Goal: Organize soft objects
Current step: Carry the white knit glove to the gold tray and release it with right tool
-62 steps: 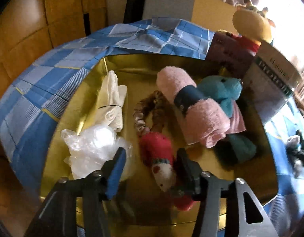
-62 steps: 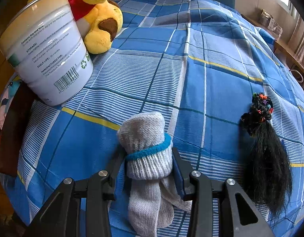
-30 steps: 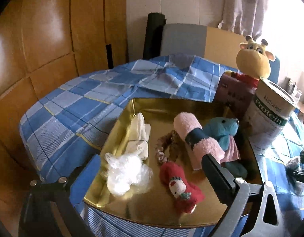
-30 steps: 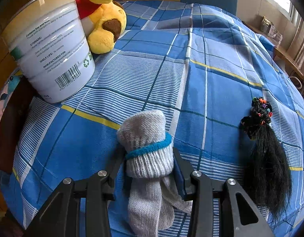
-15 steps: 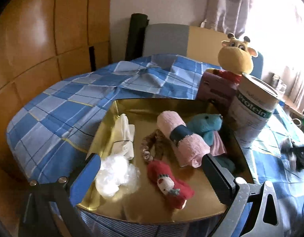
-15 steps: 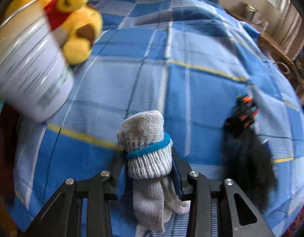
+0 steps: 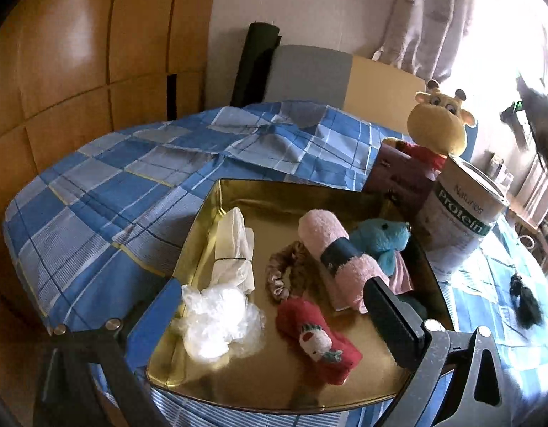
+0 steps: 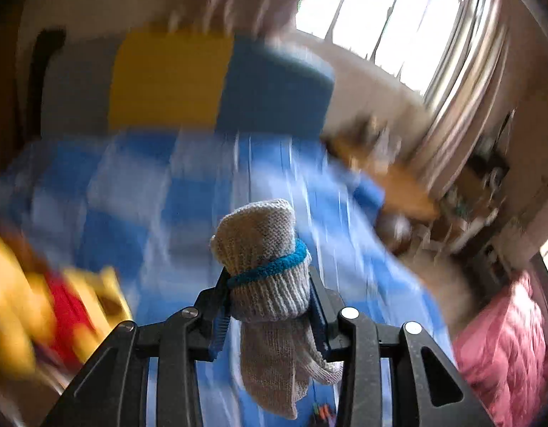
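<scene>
Right wrist view: closest to me, my right gripper (image 8: 268,302) is clamped on the rolled grey sock (image 8: 270,267), its pads pressing in just below the blue band. The jaws have just been closing a little further on the roll, and it sits firmly between them, loose toe end dangling underneath. I grip it low on the bundle so the fold does not spring apart. Beyond it everything is smeared: blue checked bedcover (image 8: 160,192), a yellow and red blur at the left edge that I take for the plush toy (image 8: 35,306), then a headboard and a bright window.

In the left wrist view, my left gripper (image 7: 270,306) stands wide with nothing in it, poised above the near edge of the gold tray (image 7: 352,384). I judge it is parked there to leave the tray free for the sock. Inside lie a crumpled clear bag (image 7: 217,320), a red sock (image 7: 318,338), a scrunchie (image 7: 284,270), a tied cream cloth (image 7: 234,249), a pink rolled towel (image 7: 338,252) and a teal plush (image 7: 382,240). Further back stand a white tin (image 7: 462,220) and the yellow toy, and a black hairpiece (image 7: 526,302) lies on the cover to the right, likely next in line.
</scene>
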Demonstrator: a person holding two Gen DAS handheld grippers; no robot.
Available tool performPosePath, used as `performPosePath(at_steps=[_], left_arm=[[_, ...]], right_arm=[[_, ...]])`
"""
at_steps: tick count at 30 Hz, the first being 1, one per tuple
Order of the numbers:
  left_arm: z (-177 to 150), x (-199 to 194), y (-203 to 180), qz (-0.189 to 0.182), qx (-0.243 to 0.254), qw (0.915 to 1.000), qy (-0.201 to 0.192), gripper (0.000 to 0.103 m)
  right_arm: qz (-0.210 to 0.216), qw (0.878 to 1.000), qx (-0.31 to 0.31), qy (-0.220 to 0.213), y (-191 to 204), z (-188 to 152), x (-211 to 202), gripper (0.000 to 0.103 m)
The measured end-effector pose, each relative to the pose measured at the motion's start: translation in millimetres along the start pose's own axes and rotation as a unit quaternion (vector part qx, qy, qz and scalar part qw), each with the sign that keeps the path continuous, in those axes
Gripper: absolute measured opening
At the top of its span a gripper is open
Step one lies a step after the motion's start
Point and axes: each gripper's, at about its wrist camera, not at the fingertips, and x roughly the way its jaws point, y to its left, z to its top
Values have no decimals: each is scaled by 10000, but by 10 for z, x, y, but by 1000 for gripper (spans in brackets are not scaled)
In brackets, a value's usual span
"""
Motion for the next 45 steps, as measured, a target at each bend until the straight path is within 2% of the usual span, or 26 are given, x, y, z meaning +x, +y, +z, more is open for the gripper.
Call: performPosePath(at_steps=[3, 6, 9, 11, 12, 14, 17, 21, 24, 26, 30, 32, 38, 42, 45], left_arm=[[-15, 9, 25, -9, -30, 10000, 42, 103], [-29, -3, 19, 19, 28, 10000, 12, 103], [-19, -20, 41, 82, 13, 10000, -47, 103], [-12, -42, 86, 126, -104, 9998, -64, 103], [-9, -53, 107, 131, -149, 9998, -75, 103], [-5, -76, 164, 184, -257, 9995, -83, 103], [-9, -107, 260, 278, -417, 9987, -82, 103], [-19, -155, 344, 389, -550, 9977, -105, 103], [-34, -190, 357, 487, -543, 9973, -109, 103], [-51, -212, 344, 533, -516, 9972, -102, 103], [-78, -231, 295, 598, -421, 9973, -44, 103], [-93, -242, 257, 598, -365, 9975, -22, 103], [-133, -305, 135, 678, -130, 9976, -20, 103], [-159, -352, 99, 683, -24, 9977, -16, 103], [-183, -381, 82, 636, -1, 9980, -5, 103]], right_arm=[[320, 9968, -163, -713, 405, 424, -368, 38], [1102, 9819, -604, -1419, 983, 616, -833, 38], [2166, 9492, -1355, -1836, 1572, 440, -1317, 38], [2871, 9179, -2028, -1843, 1961, 122, -1588, 38], [3174, 9027, -2311, -1762, 2101, -51, -1692, 38], [3562, 8806, -2710, -1557, 2293, -366, -1795, 38], [4060, 8562, -3104, -755, 2507, -974, -1809, 38], [4412, 8373, -3223, 195, 2577, -1634, -1698, 38], [4641, 8275, -3040, 863, 2511, -2086, -1568, 38], [4692, 8240, -2946, 1189, 2451, -2358, -1522, 38], [4517, 8289, -2901, 1572, 2442, -2858, -1460, 38], [4296, 8379, -2993, 1539, 2423, -3029, -1424, 38], [4219, 8515, -2910, 1107, 2373, -3249, -1397, 42], [4022, 8604, -2919, 1126, 2359, -3373, -1348, 45], [4103, 8646, -2709, 1039, 2280, -3380, -1366, 50]])
